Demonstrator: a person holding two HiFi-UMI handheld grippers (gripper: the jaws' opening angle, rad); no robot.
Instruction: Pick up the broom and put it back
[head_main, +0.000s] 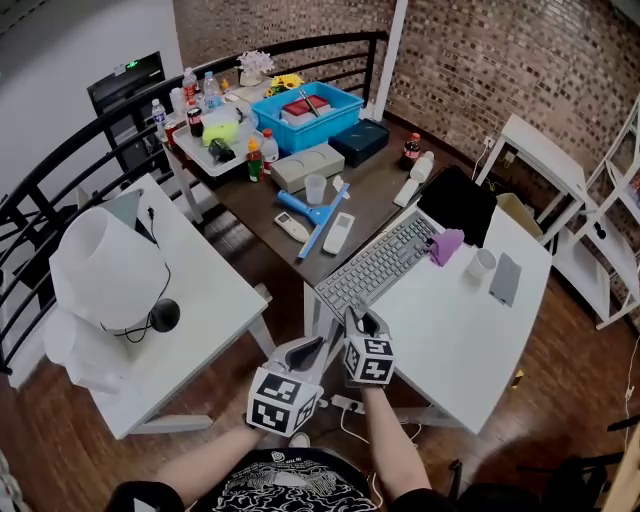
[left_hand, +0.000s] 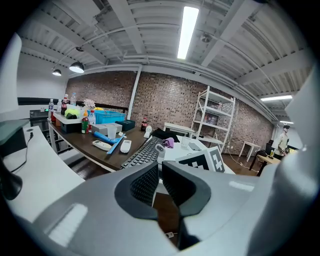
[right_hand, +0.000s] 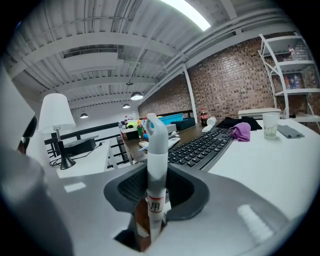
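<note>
The broom shows only as its grey-and-white handle (right_hand: 156, 165) with a loop at the top. It stands upright between the pads of my right gripper (right_hand: 156, 192), which is shut on it. From the head view that gripper (head_main: 358, 322) sits at the near corner of the white desk (head_main: 470, 340); the brush end is hidden below. The left gripper view catches the handle top (left_hand: 159, 148) just beyond my left gripper (left_hand: 160, 175). The left gripper (head_main: 312, 350) hangs beside the right one, its jaws all but together with nothing between them.
A keyboard (head_main: 375, 265), purple cloth (head_main: 447, 246) and cup (head_main: 482, 262) lie on the white desk. The dark table (head_main: 370, 180) behind holds a blue squeegee (head_main: 318, 215), remotes and a blue bin (head_main: 305, 112). A white lamp (head_main: 105, 275) stands on the left table. A power strip (head_main: 345, 403) lies on the floor.
</note>
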